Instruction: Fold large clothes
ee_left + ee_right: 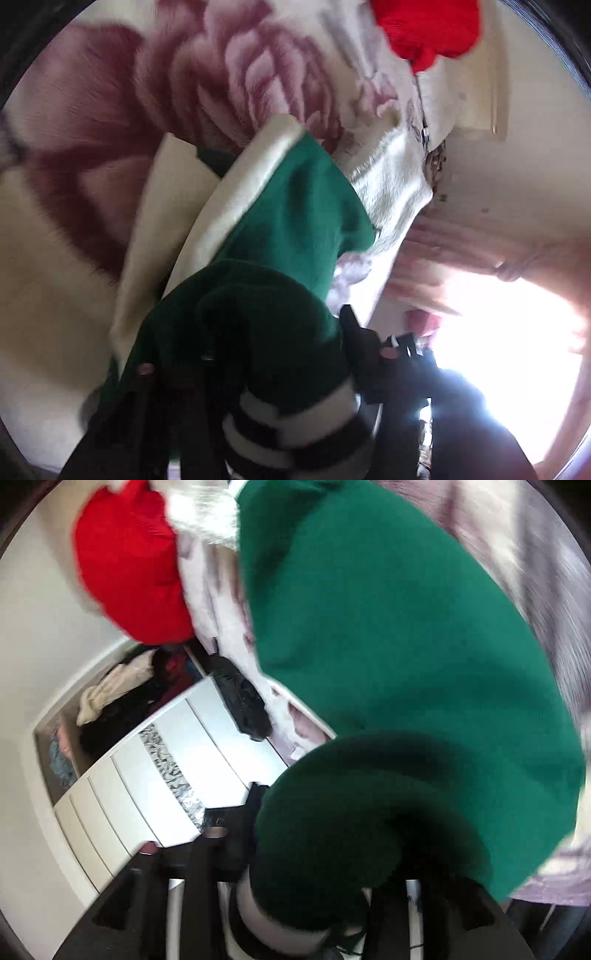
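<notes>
Both views blurred by motion.

Left wrist view: green sweater (295, 206) with a cream panel along its left side and a black-and-white striped cuff (291, 424) bunched at the bottom of the view. The cloth hangs from the left gripper (236, 354), draped over its dark fingers so that they are mostly hidden; the sweater seems pinched there, but I cannot tell how far the jaws stand. Behind it lies a bed with a cream blanket (110, 110) printed with big dark-pink roses. Red garment (428, 26) at the top edge, on the blanket. Bright window (509, 350) lower right, washed out, with a pinkish curtain beside it.

Right wrist view: the same green sweater (388, 646) fills the right half, its dark folded end wrapped over the right gripper (306, 886); a grey striped cuff shows just under the fold. Cloth covers the fingers, so I cannot tell the jaw spacing; the sweater seems held here too. Red garment (129, 561) upper left, just beside the sweater. Below it, a white dresser (155, 775) with one drawer open, clothes heaped inside. A black item (240, 701) lies between dresser and bed.
</notes>
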`<action>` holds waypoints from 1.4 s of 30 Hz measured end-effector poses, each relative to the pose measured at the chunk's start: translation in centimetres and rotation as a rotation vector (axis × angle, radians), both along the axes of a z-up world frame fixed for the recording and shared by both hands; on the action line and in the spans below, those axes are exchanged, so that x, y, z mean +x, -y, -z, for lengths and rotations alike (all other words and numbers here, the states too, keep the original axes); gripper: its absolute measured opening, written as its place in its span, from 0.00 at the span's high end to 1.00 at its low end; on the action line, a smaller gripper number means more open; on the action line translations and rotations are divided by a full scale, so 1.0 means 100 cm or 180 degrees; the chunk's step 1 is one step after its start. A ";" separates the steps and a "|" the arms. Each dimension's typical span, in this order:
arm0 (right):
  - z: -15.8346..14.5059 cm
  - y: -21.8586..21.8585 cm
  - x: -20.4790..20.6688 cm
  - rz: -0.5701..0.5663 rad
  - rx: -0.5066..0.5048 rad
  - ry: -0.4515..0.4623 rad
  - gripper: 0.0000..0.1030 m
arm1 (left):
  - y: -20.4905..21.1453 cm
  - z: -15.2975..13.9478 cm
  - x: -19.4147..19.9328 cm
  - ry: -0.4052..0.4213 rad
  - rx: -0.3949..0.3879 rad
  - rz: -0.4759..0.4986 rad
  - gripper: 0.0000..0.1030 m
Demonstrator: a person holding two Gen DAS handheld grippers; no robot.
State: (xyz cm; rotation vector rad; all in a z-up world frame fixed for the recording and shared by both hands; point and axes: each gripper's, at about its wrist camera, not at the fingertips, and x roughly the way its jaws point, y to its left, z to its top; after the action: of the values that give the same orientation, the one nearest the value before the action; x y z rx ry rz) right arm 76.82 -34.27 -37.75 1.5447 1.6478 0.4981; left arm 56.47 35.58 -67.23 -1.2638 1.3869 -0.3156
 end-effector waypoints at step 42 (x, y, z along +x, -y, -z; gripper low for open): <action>0.008 0.053 0.142 -0.1549 -0.2124 0.1524 0.05 | -0.036 0.020 0.014 0.0531 0.0642 0.0090 0.39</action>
State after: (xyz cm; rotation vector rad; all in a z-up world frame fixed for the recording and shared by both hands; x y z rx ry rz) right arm 91.00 -39.59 -38.56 0.4882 1.5693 0.4549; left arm 57.89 39.22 -69.24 -1.0297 1.2613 -0.2862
